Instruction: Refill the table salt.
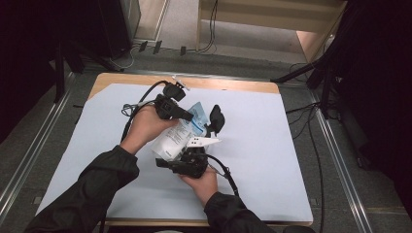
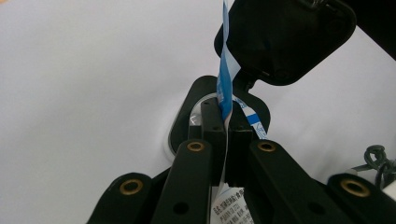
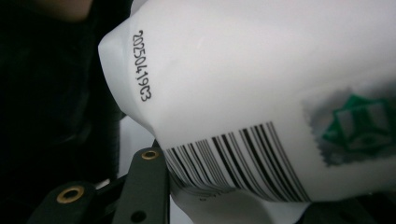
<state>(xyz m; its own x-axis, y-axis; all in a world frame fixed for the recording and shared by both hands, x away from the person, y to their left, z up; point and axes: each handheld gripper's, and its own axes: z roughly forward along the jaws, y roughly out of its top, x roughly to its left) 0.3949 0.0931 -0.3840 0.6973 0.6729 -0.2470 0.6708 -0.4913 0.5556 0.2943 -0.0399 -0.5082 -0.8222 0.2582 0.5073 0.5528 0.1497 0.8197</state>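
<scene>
A white pouch with a blue top hangs over the middle of the table between both grippers. My left gripper comes in from the left, shut on the pouch's thin blue and white top edge, which stands pinched between its fingers. My right gripper holds the pouch's lower end from the near side. Close up, the pouch shows a barcode, a printed date code and a green mark. It bulges between the right gripper's widely spread jaws, and one finger presses its side.
A pale blue sheet covers the wooden table. A black rounded object sits just right of the pouch, beyond the left gripper's tips. Cables trail from the left gripper across the sheet's far left.
</scene>
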